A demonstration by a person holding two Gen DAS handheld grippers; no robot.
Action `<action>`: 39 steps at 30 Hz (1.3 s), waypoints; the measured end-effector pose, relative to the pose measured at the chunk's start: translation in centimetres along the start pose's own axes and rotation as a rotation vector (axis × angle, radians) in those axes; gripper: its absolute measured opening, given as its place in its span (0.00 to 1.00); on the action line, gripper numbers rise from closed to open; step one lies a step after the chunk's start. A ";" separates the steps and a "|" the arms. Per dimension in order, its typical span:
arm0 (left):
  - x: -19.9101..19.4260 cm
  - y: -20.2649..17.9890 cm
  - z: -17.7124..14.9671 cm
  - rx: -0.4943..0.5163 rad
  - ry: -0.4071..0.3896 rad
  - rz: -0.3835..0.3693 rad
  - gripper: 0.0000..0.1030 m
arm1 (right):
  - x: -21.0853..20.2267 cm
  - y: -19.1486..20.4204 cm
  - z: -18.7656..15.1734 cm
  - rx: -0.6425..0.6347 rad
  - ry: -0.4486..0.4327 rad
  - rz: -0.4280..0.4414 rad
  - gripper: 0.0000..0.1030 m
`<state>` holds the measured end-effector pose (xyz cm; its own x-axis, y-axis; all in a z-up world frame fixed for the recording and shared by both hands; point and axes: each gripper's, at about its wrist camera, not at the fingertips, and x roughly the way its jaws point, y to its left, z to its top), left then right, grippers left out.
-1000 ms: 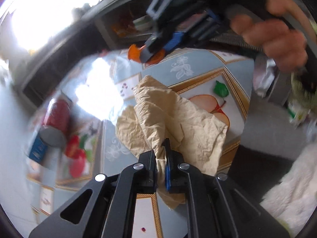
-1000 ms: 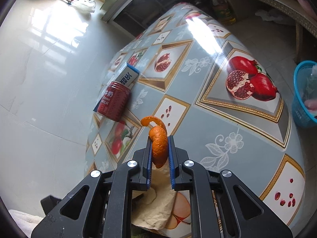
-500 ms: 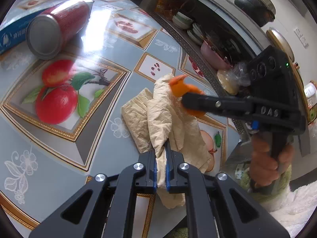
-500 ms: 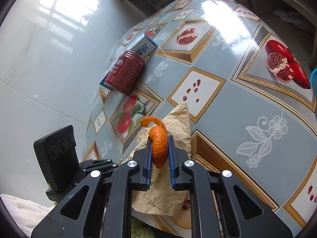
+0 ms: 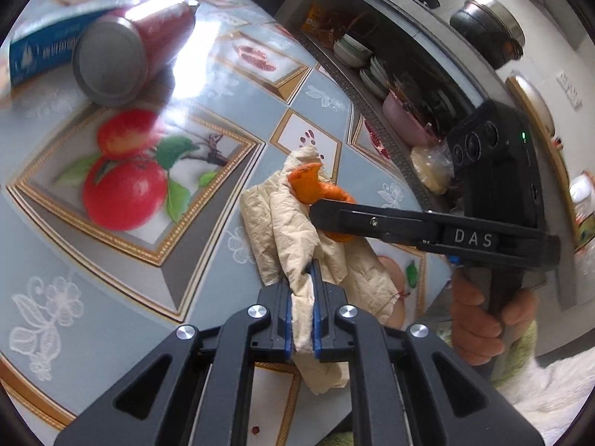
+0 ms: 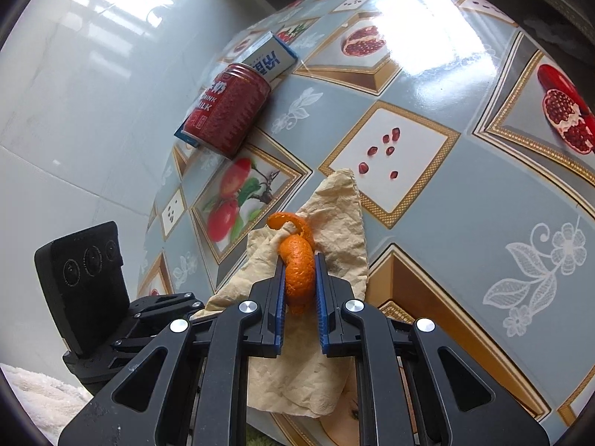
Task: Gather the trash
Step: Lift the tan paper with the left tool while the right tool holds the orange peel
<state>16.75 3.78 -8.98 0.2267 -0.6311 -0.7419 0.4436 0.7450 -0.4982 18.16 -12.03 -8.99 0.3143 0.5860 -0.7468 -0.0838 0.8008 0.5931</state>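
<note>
The left gripper (image 5: 302,308) is clamped on a fold of the crumpled tan paper napkin (image 5: 293,230), and its jaws have just been opening a touch, though in the left wrist view the paper is pinched between the blue pads; the rest of the napkin trails up toward 12 o'clock and lies on the fruit-patterned table (image 5: 208,230). The right gripper (image 6: 299,278) is closed on a curl of orange peel (image 6: 295,260), the peel standing upright between its pads with a loose spiral poking out at 11 o'clock. Seen from the left wrist, that gripper comes in from 3 o'clock, a hand (image 5: 479,329) round its handle, and carries the peel directly over the middle of the napkin — whether peel and paper touch I cannot tell. My reading is that the napkin is held by its near edge so it stays put, or can be gathered up, while the peel is brought onto it, making one bundle of two bits of rubbish. The other rubbish lies well apart from both grippers: in the right wrist view a red drink can (image 6: 228,107) lies on its side at about 11 o'clock from the claw, touching a blue and white carton (image 6: 271,57) just beyond it — neither has been picked up yet, so the collecting looks only partly done
</note>
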 end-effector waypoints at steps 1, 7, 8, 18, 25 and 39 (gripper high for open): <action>-0.2 -0.1 0.0 0.020 -0.005 0.018 0.13 | -0.1 0.0 0.0 0.001 0.000 0.000 0.12; -0.8 -1.8 -0.1 0.160 -0.044 0.145 0.46 | -0.1 -0.4 0.2 0.027 0.005 0.020 0.12; -0.7 -2.1 -0.1 0.181 -0.045 0.159 0.48 | -0.2 -0.5 0.2 0.031 0.006 0.024 0.12; 1.7 -5.1 -0.4 0.378 0.008 0.306 0.53 | -0.4 -1.6 0.3 0.087 0.015 0.079 0.12; 2.2 -5.6 -0.7 0.430 0.013 0.366 0.53 | -0.4 -2.0 0.3 0.114 0.016 0.107 0.12; 2.4 -5.6 -0.1 0.408 0.010 0.384 0.35 | -3.4 -2.8 0.2 0.115 -0.049 0.070 0.13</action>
<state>14.72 -1.86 -8.05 0.4305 -0.3275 -0.8411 0.6311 0.7754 0.0210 17.55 -16.24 -8.06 0.3574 0.6313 -0.6883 0.0011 0.7367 0.6763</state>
